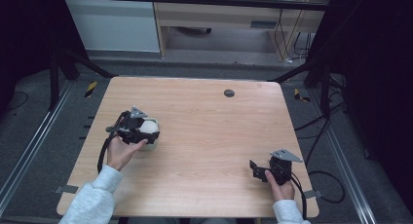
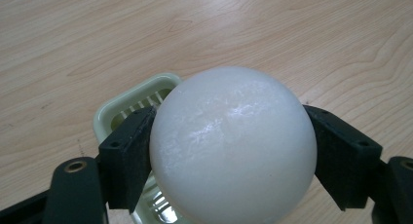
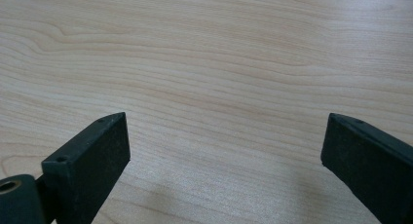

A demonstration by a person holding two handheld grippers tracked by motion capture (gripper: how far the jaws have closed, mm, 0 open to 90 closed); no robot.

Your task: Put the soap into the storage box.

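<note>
Nearest the person, low at the right of the table (image 1: 204,136): right hand-held gripper (image 1: 258,169), jaws spread wide with nothing between them, just bare wood grain ahead in the right gripper view. Matte black, blocky pads (image 3: 92,160), flat-faced, a small hole near each tip. Grey three-cornered plate on top in the high view, cable trailing off toward the table's near edge.

Further in, at the left: left hand-held gripper (image 2: 229,151) clamped on a white ball (image 2: 233,146), a pad pressed against each side at about its widest part. Ball smooth, slightly frosted, with a soft sheen on top; plainly round in the left gripper view, little more than a pale blob at the gripper's tip (image 1: 148,129) in the high view. Directly beneath and behind the ball, a pale green slotted dish (image 2: 131,104), square with rounded corners, glossy plastic with parallel slots in its floor, largely covered by the ball; whether the ball touches it cannot be told.

Farther back: light wood-grain tabletop with rounded corners, a dark round cap (image 1: 229,93) near the far edge.
</note>
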